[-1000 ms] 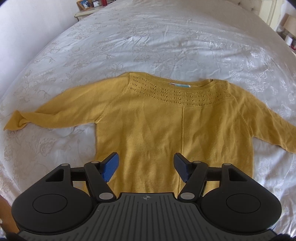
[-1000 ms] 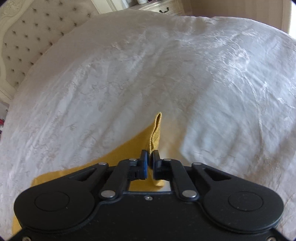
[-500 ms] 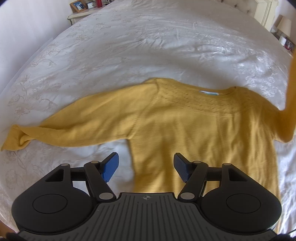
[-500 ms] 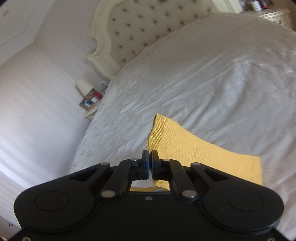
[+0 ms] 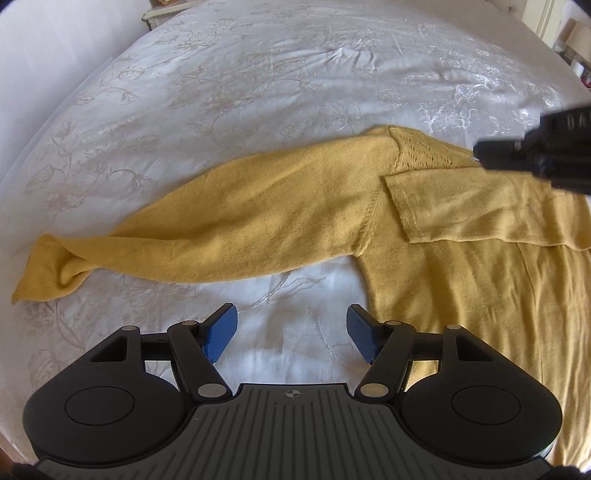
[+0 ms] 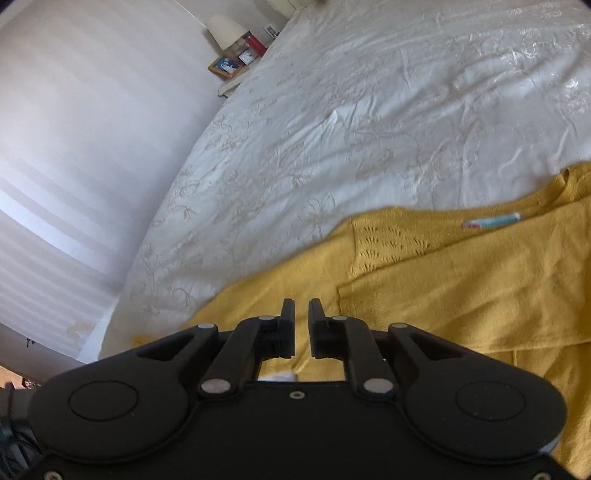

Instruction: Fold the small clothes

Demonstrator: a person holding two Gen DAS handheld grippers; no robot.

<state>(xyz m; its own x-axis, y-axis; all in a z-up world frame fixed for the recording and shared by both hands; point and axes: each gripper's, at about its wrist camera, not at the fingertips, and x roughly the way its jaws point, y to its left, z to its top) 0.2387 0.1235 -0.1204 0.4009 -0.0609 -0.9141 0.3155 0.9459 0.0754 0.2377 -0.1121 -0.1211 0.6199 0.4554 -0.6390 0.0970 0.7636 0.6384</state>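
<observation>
Overhead, open left hand-held gripper [image 5: 291, 334], opening empty right hand-held gripper [image 6: 301, 326]; white embroidered bedspread [image 5: 258, 74].

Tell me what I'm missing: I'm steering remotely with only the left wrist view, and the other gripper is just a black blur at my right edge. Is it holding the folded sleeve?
Observer: No. The right gripper has nothing between its fingers; its jaws are opening above the yellow sweater.
Operator: Does the folded sleeve lie flat?
Observer: In the right wrist view the folded sleeve lies across the sweater's chest, below the lace yoke.
Operator: Can you see the neckline?
Observer: Yes, a white and blue label shows inside the collar.
Operator: Anything beyond the bed?
Observer: A bedside table with a lamp and a framed picture stands against the wall.
</observation>
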